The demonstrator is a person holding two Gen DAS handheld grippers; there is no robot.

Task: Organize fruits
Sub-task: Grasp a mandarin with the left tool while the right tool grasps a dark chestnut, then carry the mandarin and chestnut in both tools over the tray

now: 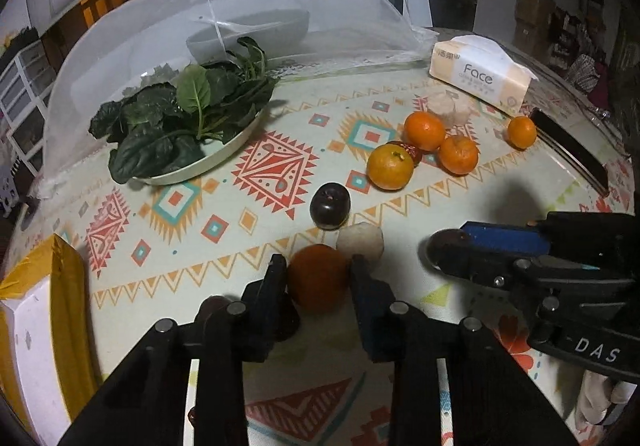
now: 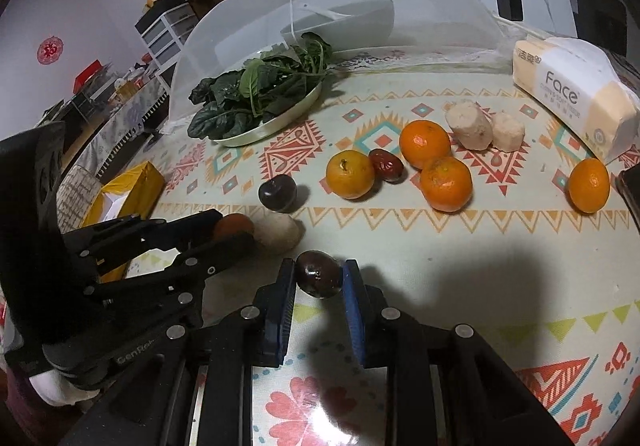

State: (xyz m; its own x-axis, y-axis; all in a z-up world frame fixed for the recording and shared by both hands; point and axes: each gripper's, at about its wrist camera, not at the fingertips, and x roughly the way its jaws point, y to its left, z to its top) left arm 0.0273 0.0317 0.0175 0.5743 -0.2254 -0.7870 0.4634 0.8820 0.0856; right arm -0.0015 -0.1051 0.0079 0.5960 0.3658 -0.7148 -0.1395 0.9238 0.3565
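My left gripper [image 1: 318,266] is shut on an orange tangerine [image 1: 318,278], low over the patterned tablecloth [image 1: 200,246]. My right gripper [image 2: 319,272] is shut on a dark plum [image 2: 319,274]. It also shows in the left wrist view [image 1: 440,246]. Another dark plum [image 1: 330,206] lies just beyond the left gripper, with a pale root piece [image 1: 360,242] beside it. Three tangerines [image 2: 424,144] and a red date [image 2: 386,165] cluster mid-table. A lone tangerine [image 2: 589,185] lies at the right.
A plate of spinach [image 1: 188,126] sits under a raised mesh food cover [image 1: 240,6] with a bowl behind. A tissue pack [image 2: 572,94] lies far right, with two pale root pieces [image 2: 484,130] near it. A yellow box [image 1: 40,326] stands at the left edge. A dark tray edge [image 1: 568,146] is at the right.
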